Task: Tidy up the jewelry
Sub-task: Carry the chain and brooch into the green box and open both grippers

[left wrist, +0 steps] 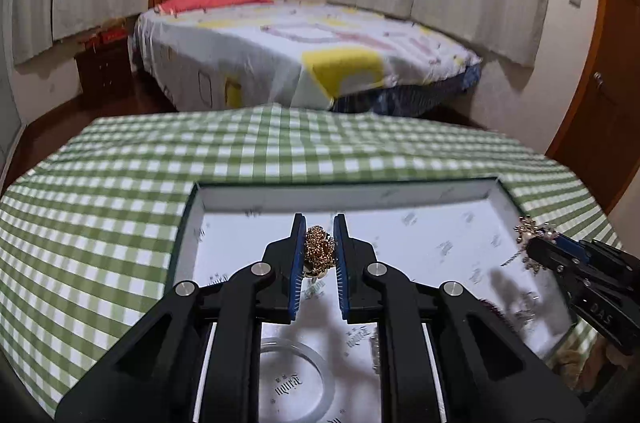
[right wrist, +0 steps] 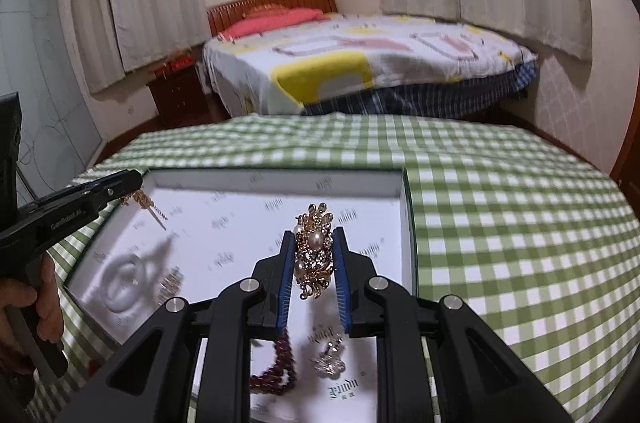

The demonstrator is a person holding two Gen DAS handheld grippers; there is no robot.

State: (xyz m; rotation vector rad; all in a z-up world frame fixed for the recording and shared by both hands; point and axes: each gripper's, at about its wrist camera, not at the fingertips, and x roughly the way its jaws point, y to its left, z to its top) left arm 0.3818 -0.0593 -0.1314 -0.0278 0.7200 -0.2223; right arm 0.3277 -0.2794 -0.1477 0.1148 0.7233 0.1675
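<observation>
The left black plastic gripper has two blue ribbed pads and round shiny silver screws. The right black plastic gripper looks the same (small white letters on its side).

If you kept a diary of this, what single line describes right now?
left gripper: shut on gold chain piece | right gripper: shut on pearl brooch | both over white box

Your table wears a green-and-white checked cloth. Directly on it, beneath and ahead of both sets of jaws, sits the shallow dark-rimmed box lined with white printed paper.
</observation>
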